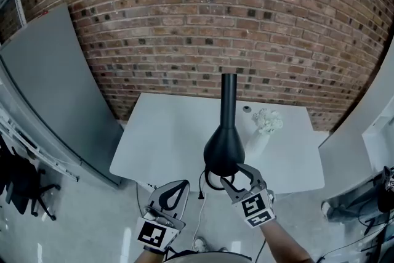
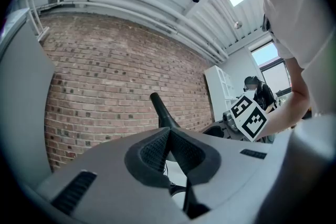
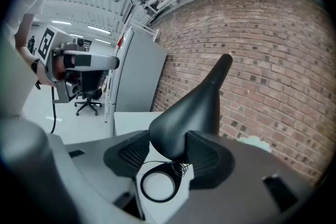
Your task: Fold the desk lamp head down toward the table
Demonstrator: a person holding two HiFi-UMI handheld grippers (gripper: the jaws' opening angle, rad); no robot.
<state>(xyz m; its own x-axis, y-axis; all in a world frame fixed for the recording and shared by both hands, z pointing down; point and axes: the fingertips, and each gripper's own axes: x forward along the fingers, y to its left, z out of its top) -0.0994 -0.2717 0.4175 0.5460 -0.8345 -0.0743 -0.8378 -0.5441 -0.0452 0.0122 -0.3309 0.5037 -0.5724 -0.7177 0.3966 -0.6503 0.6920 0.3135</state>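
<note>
Left gripper point(image 1: 178, 186) nearest, held low before the near edge of the white table point(image 1: 166, 138), jaws pressed together with nothing between; right gripper point(image 1: 230, 172) just right of it, angled up, jaws clamped on the bulb of the black lamp head point(image 1: 223, 146) above the table's near edge; cable loop point(image 3: 143, 185) under the jaws; vase of white flowers point(image 1: 261, 132) just right of the lamp; brick wall point(image 1: 215, 21) far behind.

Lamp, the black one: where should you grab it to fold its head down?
Grip the lamp at its wide rounded end, from the near side of the table, one jaw on each flank. That bulge fills the jaws; the thin neck above is smooth and tapered. The right gripper is shut on it there; the left gripper is shut, empty.
</note>
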